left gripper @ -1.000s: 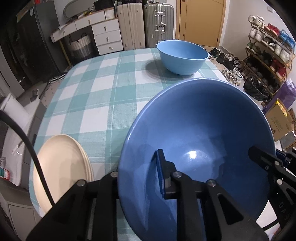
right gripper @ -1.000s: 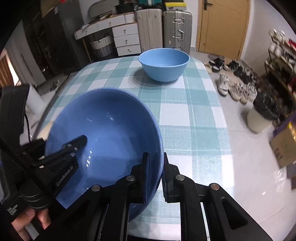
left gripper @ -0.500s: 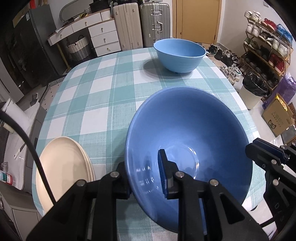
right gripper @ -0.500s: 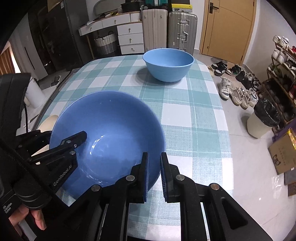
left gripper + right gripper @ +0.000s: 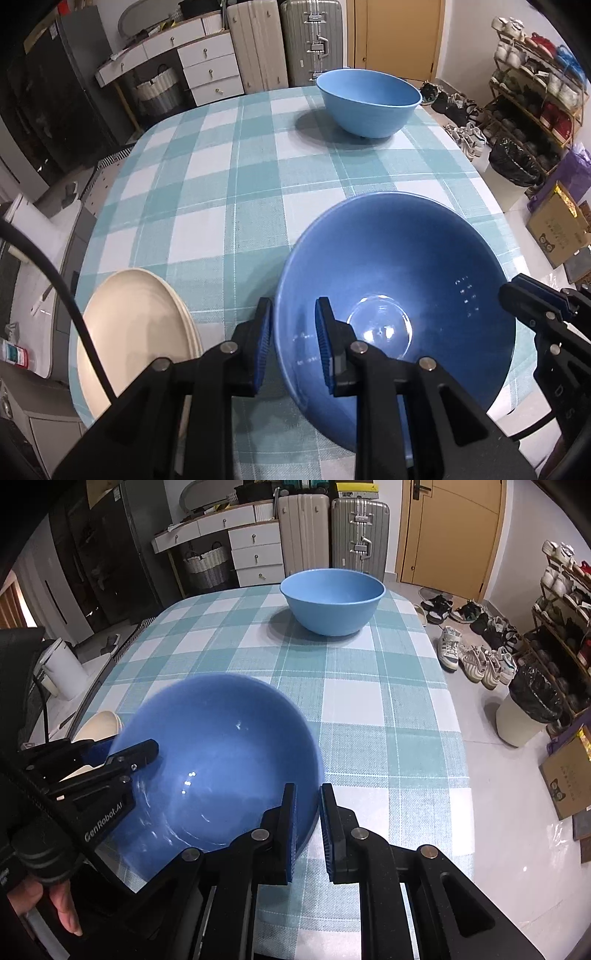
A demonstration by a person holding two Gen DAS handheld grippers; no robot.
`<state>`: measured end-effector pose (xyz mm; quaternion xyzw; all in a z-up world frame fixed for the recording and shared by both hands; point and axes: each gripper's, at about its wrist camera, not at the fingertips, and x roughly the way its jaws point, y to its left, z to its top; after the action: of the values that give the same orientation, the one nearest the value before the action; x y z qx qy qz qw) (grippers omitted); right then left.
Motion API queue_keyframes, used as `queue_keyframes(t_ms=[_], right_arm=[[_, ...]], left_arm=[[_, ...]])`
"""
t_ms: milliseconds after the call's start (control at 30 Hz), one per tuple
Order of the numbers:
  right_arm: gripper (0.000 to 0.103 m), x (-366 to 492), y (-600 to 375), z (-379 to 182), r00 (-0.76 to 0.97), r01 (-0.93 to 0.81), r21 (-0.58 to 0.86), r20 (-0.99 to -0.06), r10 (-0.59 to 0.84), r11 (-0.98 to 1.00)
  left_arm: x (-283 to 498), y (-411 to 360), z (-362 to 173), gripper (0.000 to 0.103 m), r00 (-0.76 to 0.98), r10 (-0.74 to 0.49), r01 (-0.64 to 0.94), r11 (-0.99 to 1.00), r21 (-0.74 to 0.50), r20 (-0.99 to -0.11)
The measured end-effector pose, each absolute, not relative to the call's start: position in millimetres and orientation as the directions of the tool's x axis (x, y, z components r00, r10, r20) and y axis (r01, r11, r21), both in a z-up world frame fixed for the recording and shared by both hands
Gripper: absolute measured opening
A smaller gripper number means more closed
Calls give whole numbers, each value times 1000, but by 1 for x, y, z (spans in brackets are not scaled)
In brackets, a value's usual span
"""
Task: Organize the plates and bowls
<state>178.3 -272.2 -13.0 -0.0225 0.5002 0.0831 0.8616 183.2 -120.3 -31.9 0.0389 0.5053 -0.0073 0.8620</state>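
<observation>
A dark blue bowl (image 5: pixel 406 266) (image 5: pixel 221 731) is at the near end of the checked table (image 5: pixel 221 184), held by both grippers. My left gripper (image 5: pixel 293 332) is shut on the bowl's left rim, one pad inside and one outside. It also shows in the right wrist view as the left gripper (image 5: pixel 123 747). My right gripper (image 5: pixel 306 812) is shut on the opposite rim, and one of its fingers (image 5: pixel 517 291) shows in the left wrist view. A light blue bowl (image 5: pixel 369 99) (image 5: pixel 332 598) stands at the far end. Stacked cream plates (image 5: pixel 136 332) (image 5: pixel 101 723) lie left of the held bowl.
A hand (image 5: pixel 62 904) grips the left tool. Beyond the table stand suitcases (image 5: pixel 332 535) and white drawers (image 5: pixel 210 74). On the floor to the right are shoes (image 5: pixel 476 657), a lined bin (image 5: pixel 528 709), a shoe rack (image 5: pixel 535 92) and a cardboard box (image 5: pixel 557 229).
The dark blue bowl has tipped from a steep tilt toward level and sunk closer to the tablecloth. The left gripper's outer finger now shows beside the rim.
</observation>
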Motion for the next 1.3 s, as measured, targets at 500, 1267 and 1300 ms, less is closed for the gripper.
queue_keyframes(t_ms=[500,1267,1300], right_arm=[[12,185,-283,-27,459,-130,111,-874,159,985],[55,120,-310,20,720,-96,247,-652,239,964],[56,114,-307,22,732,-112,247,-634,248,962]], left_arm=[[185,-122,-50,23,464,14,67,996,50,-886],[147,-75,-15,49,607,-158,60,986,-153,-779],[143,-75,-12,50,622,-166,71,985,-156,-765]])
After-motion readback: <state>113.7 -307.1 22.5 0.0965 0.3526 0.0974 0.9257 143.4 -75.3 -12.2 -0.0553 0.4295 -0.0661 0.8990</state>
